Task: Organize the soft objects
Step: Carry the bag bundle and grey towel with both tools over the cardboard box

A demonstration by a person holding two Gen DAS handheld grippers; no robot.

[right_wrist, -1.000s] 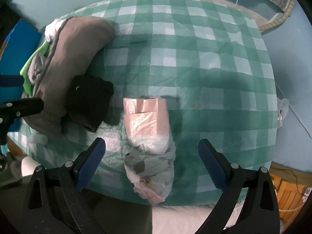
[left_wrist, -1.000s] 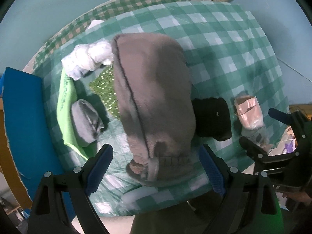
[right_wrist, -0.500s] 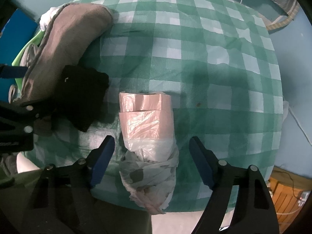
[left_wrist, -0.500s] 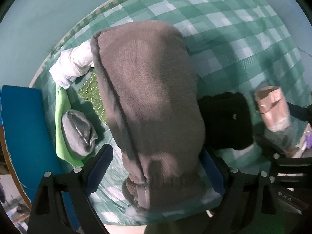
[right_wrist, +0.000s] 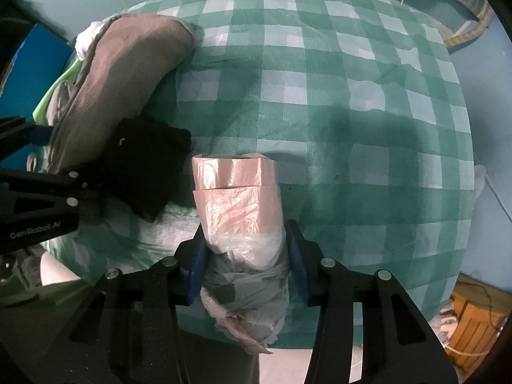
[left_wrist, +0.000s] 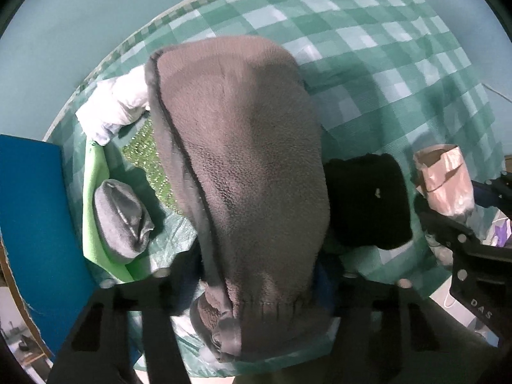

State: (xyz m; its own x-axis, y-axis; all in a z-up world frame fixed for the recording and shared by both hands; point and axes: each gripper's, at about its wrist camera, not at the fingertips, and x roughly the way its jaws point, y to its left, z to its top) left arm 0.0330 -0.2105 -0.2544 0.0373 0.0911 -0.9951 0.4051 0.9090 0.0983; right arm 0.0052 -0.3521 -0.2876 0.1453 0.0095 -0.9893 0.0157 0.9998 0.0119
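A brown fleece garment [left_wrist: 243, 166] lies lengthwise on the green checked tablecloth [left_wrist: 384, 48]. My left gripper [left_wrist: 259, 275] is shut on its near end. A black cloth [left_wrist: 364, 198] lies right of it, and a pink plastic bag roll [left_wrist: 444, 179] lies further right. In the right wrist view, my right gripper [right_wrist: 246, 265] is shut on the near, knotted part of the bag roll [right_wrist: 236, 198]. The black cloth [right_wrist: 147, 166] and the fleece [right_wrist: 128, 76] lie to its left.
A grey rolled sock [left_wrist: 121, 214] lies on a light green cloth [left_wrist: 92, 224], with a white bundle [left_wrist: 115, 105] behind it. A blue board [left_wrist: 32, 211] stands at the left. A wooden crate [right_wrist: 473, 313] sits off the table at lower right.
Both grippers moved forward and closed: the left one onto the near end of the brown fleece, the right one onto the plastic bag roll.
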